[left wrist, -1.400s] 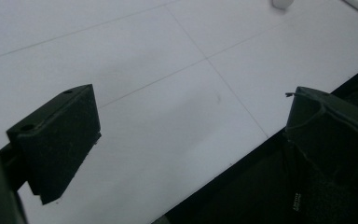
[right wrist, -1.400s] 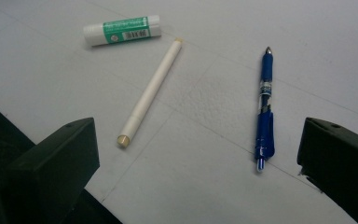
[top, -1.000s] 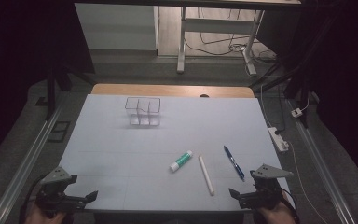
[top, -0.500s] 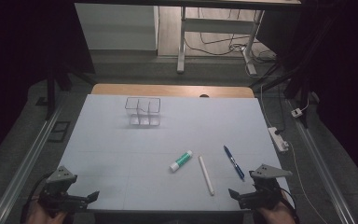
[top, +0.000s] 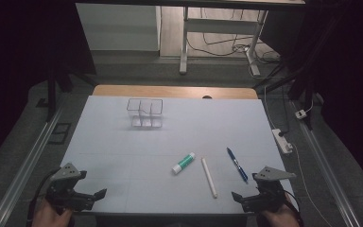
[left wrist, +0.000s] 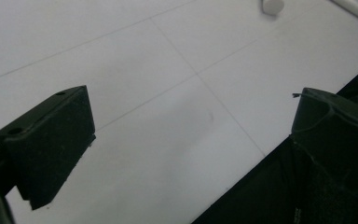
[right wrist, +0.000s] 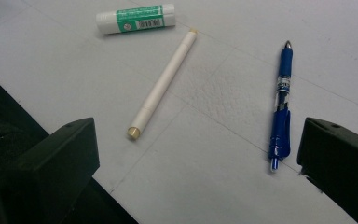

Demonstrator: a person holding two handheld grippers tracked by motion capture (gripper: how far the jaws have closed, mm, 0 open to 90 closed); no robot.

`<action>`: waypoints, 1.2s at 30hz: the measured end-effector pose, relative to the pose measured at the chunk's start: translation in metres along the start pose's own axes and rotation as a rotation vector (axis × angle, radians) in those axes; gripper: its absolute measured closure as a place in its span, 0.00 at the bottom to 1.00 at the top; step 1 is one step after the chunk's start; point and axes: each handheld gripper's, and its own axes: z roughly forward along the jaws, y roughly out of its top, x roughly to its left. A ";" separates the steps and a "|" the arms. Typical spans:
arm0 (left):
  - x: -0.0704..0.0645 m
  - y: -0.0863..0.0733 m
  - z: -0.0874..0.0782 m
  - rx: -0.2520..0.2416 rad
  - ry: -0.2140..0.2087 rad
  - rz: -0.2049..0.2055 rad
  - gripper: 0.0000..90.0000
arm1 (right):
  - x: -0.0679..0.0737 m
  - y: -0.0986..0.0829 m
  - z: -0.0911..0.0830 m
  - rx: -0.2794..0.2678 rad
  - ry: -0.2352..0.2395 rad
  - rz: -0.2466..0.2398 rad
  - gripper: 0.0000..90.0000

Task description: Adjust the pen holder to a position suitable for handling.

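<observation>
right gripper (top: 240,197): jaws wide apart, nothing held, low at near right table edge | left gripper (top: 97,195): jaws wide apart, nothing held, near left edge | blue pen (right wrist: 281,107): flat just ahead of right jaws | white stick (right wrist: 163,85): beside pen, apart | green-label glue stick (right wrist: 136,18): beyond stick | clear organizer (top: 144,112): far side of table (top: 123,161)

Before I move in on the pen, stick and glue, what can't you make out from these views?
- Glue stick: label print too small, right gripper view.
- Clear holder: contents unclear, small and see-through, high view.
- White stick: cut off by the edge, left gripper view.
- Blue pen: markings blurred.
</observation>
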 end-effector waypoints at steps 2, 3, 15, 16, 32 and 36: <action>0.001 0.002 0.002 0.002 -0.016 0.000 0.00 | 0.000 0.000 0.000 0.000 0.000 -0.001 0.00; 0.002 0.004 0.005 0.004 -0.030 0.004 0.00 | 0.000 0.000 0.000 0.001 -0.001 -0.002 0.00; 0.001 0.018 0.026 0.011 -0.036 0.059 0.00 | 0.000 0.000 0.000 0.005 0.005 -0.010 0.00; 0.002 0.019 0.028 0.011 -0.039 0.059 0.00 | 0.000 0.000 0.000 0.005 0.006 -0.010 0.00; 0.013 0.051 0.059 0.040 -0.031 0.063 0.00 | 0.000 0.000 0.000 0.007 0.014 -0.007 0.00; 0.016 0.059 0.066 0.046 -0.031 0.067 0.00 | 0.000 0.000 0.000 0.008 0.014 -0.007 0.00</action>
